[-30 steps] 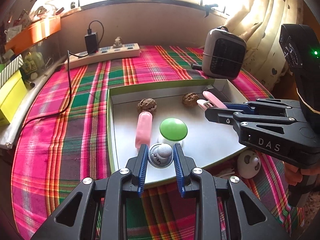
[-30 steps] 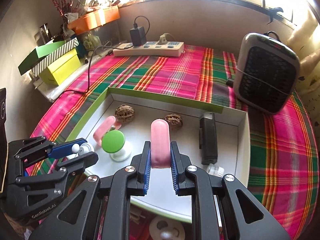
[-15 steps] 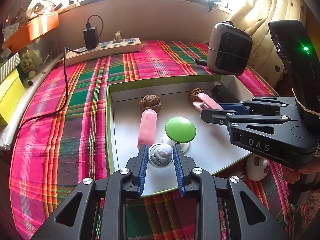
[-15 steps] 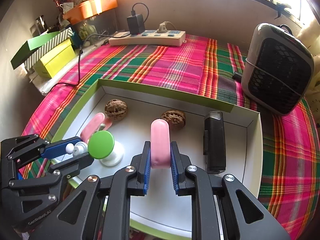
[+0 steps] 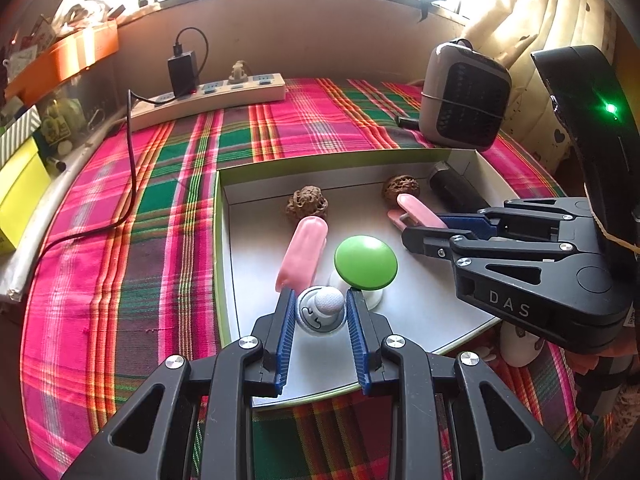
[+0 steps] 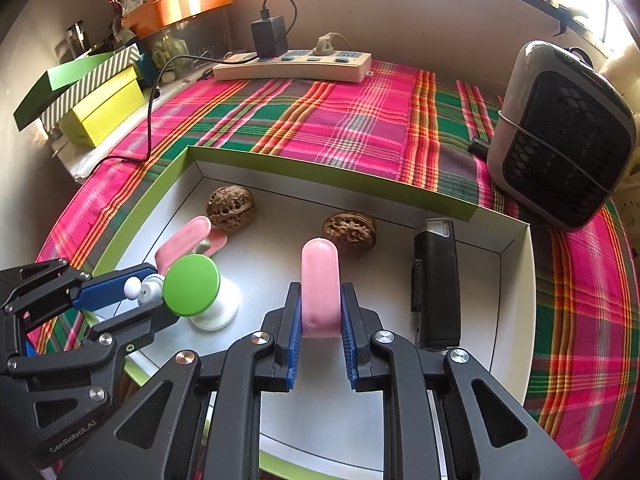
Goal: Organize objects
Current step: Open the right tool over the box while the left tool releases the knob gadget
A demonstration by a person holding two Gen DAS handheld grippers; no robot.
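A shallow white box with a green rim (image 5: 218, 240) (image 6: 320, 172) lies on the plaid cloth. My left gripper (image 5: 319, 300) (image 6: 154, 292) is shut on a small white round knobbed piece (image 5: 320, 312) (image 6: 138, 288) over the box's near left corner. My right gripper (image 6: 320, 294) (image 5: 424, 226) is shut on a pink clip (image 6: 320, 276) (image 5: 418, 210), low over the box floor just before a walnut (image 6: 350, 232). Whether the clip touches the floor I cannot tell. A second pink clip (image 5: 304, 252) (image 6: 184, 242) lies in the box.
Also in the box: a green-topped white stand (image 5: 366, 262) (image 6: 192, 286), another walnut (image 5: 307, 202) (image 6: 231, 208), a black rectangular item (image 6: 436, 288). A white round toy (image 5: 520, 346) lies outside by the near rim. Heater (image 6: 560, 136), power strip (image 6: 292, 64), yellow box (image 6: 104, 112) stand behind.
My right gripper has sunk a little toward the box floor, still shut on the pink clip. The left gripper has hardly moved and keeps its hold.
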